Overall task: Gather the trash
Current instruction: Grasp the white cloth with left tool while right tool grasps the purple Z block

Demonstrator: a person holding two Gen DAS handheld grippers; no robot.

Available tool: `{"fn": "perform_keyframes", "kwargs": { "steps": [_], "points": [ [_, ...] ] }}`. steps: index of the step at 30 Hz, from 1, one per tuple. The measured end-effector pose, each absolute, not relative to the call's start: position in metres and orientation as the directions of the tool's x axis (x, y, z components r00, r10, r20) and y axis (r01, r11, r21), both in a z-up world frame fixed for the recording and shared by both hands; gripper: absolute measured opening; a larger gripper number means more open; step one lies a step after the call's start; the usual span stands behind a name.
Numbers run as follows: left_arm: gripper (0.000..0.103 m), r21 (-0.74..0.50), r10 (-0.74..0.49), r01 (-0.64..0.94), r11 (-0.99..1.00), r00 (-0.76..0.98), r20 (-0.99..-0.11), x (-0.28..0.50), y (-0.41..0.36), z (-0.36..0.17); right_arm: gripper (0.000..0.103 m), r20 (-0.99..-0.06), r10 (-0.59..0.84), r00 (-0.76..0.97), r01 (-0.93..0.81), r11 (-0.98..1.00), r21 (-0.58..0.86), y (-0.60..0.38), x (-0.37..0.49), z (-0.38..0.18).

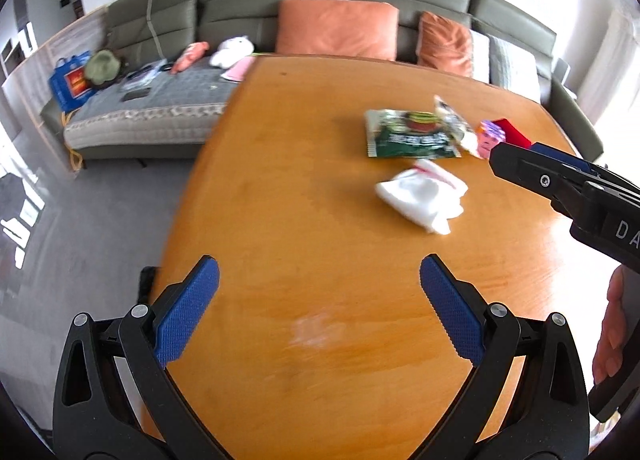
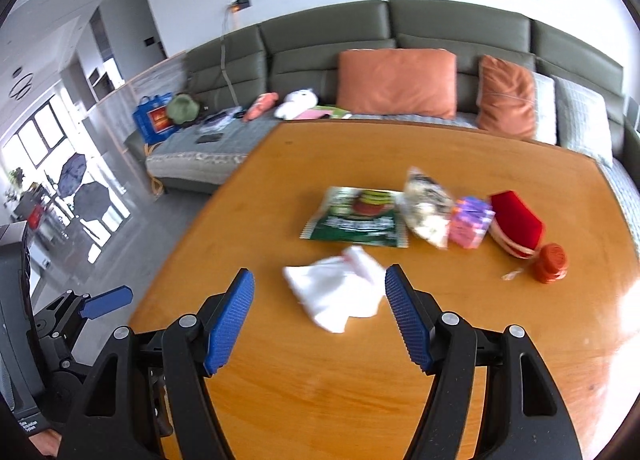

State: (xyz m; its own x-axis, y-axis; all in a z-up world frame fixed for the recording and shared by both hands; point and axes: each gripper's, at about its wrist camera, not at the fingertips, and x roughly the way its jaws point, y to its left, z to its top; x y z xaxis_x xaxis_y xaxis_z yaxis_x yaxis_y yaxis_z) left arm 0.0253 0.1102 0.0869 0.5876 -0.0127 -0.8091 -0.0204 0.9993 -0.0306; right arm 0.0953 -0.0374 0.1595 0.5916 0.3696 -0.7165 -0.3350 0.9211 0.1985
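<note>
Trash lies on a wooden table [image 1: 320,220] [image 2: 280,400]: a crumpled white tissue [image 1: 422,196] [image 2: 340,294], a green snack packet [image 1: 408,136] [image 2: 356,218], a clear crumpled bag [image 1: 454,122] [image 2: 426,206], a pink packet [image 1: 491,136] [image 2: 470,222], a red box [image 1: 514,130] [image 2: 516,222] and an orange lid [image 2: 552,263]. My left gripper [image 1: 319,272] is open and empty over bare table, short of the trash. My right gripper [image 2: 319,282] is open, its fingertips on either side of the tissue's near part; it also shows in the left wrist view [image 1: 520,164].
A green sofa [image 2: 400,28] with orange cushions [image 2: 396,78], soft toys [image 2: 300,102] and a blue bag [image 2: 154,120] stands behind the table. Grey floor [image 1: 100,220] lies to the left. A black stand [image 2: 16,320] is at the left edge.
</note>
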Motion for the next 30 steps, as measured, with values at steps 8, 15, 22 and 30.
{"fn": "perform_keyframes", "kwargs": {
  "steps": [8, 15, 22, 30],
  "points": [
    [0.097, -0.018, -0.034, 0.034, 0.999, 0.561, -0.827, 0.067, 0.052, 0.073, 0.069, -0.737, 0.322, 0.594, -0.270, 0.943, 0.194, -0.101, 0.131, 0.145],
    [0.097, 0.007, -0.026, 0.061, 0.998, 0.526, -0.850, 0.105, 0.023, 0.052, 0.069, -0.754, 0.307, 0.581, -0.218, 0.951, 0.219, -0.133, 0.167, 0.127],
    [0.097, 0.005, -0.018, 0.046, 0.999, 0.485, -0.874, 0.135, 0.015, 0.021, 0.069, -0.770, 0.308, 0.559, -0.210, 0.951, 0.228, -0.145, 0.189, 0.107],
    [0.082, 0.002, -0.018, 0.038, 0.999, 0.507, -0.862, 0.139, 0.015, 0.010, 0.069, -0.787, 0.282, 0.548, -0.180, 0.959, 0.218, -0.136, 0.213, 0.090]
  ]
}}
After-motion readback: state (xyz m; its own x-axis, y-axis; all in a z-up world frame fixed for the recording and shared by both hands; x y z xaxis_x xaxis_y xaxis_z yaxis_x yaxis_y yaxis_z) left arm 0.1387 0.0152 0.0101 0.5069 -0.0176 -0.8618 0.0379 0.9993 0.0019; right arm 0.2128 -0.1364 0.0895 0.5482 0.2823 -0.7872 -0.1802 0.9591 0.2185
